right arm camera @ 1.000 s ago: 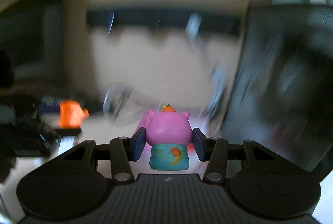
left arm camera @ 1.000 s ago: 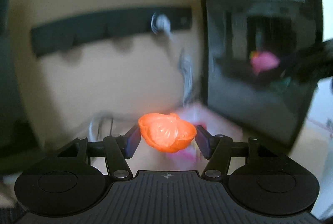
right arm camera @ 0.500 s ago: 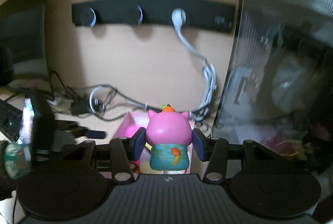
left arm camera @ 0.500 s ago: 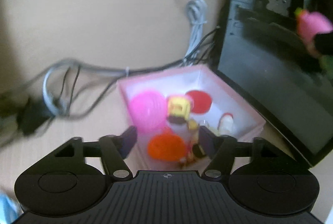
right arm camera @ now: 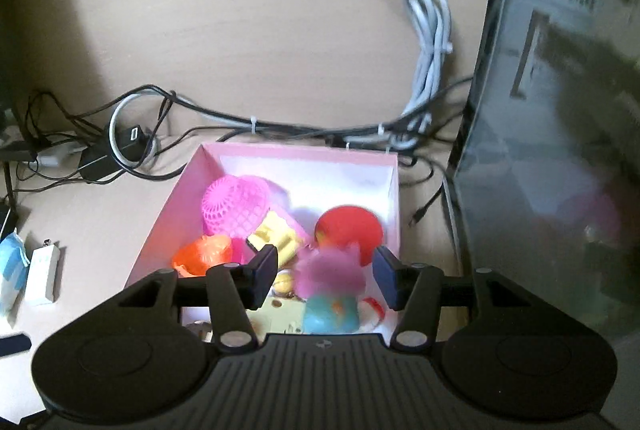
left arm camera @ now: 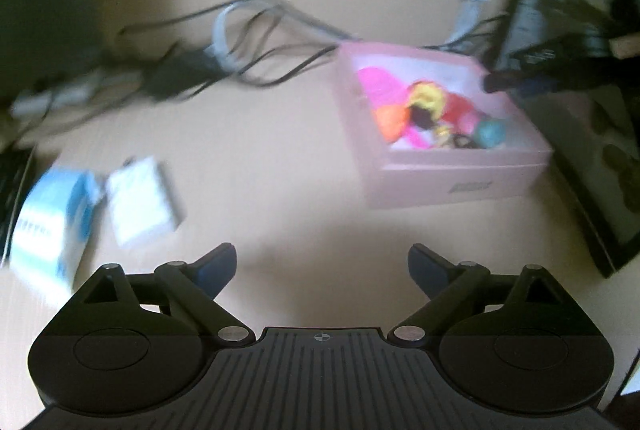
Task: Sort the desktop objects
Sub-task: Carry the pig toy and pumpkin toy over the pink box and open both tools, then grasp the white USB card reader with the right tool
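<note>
Sorting toys into the pink box (right arm camera: 390, 166) on the table (left arm camera: 260, 150).

Left wrist: hovering over bare table with left gripper (left arm camera: 322, 264) spreading wide, nothing between, box up right. Right wrist: poising right gripper (right arm camera: 324, 272) over the box, jaws parting, blurred pink pig toy (right arm camera: 332, 286) loose between them.

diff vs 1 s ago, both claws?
Left claw let go the orange toy, now in the pink box; jaws opening, nothing between them. Right claw came over the box, jaws opening off the pink pig toy. Box unmoved.
</note>
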The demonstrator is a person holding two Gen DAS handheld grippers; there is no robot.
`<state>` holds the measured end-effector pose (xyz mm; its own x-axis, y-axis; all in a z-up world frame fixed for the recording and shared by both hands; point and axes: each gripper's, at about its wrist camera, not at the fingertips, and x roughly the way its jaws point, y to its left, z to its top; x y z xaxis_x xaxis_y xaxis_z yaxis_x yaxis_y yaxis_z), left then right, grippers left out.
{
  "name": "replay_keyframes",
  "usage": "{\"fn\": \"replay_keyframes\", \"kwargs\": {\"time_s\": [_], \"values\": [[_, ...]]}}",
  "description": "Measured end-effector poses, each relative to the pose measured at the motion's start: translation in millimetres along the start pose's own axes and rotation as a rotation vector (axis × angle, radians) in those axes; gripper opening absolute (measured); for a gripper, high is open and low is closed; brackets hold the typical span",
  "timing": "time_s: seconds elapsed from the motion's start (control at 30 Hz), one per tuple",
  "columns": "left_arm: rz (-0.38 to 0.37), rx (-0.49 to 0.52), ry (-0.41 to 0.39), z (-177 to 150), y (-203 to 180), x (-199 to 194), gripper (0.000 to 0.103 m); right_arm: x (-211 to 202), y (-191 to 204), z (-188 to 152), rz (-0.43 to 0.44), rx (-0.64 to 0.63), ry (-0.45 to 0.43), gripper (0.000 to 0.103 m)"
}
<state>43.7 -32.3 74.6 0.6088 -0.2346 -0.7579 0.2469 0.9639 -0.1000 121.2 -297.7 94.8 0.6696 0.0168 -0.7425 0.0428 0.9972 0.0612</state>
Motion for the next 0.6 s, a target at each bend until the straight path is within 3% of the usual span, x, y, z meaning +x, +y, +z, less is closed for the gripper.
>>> {"fn": "replay_keyframes", "kwargs": {"time_s": [0.13, 0.27, 0.6], "values": [[0.072, -0.097, 0.035, -11.5, 23.2, -2.5, 0.098, -1.5, 8.1, -6.3, 0.045, 0.001, 0.004, 0.056], [0.122, -0.154, 0.051, -26.1, 40.3, -12.8, 0.098, -4.3, 40.7, -8.4, 0.101, -0.064, -0.009, 0.056], [0.281, -0.250, 0.026, -58.7, 100.1, -59.2, 0.099, 19.7, 197.6, -39.0, 0.354, -0.314, 0.055, 0.061]]}}
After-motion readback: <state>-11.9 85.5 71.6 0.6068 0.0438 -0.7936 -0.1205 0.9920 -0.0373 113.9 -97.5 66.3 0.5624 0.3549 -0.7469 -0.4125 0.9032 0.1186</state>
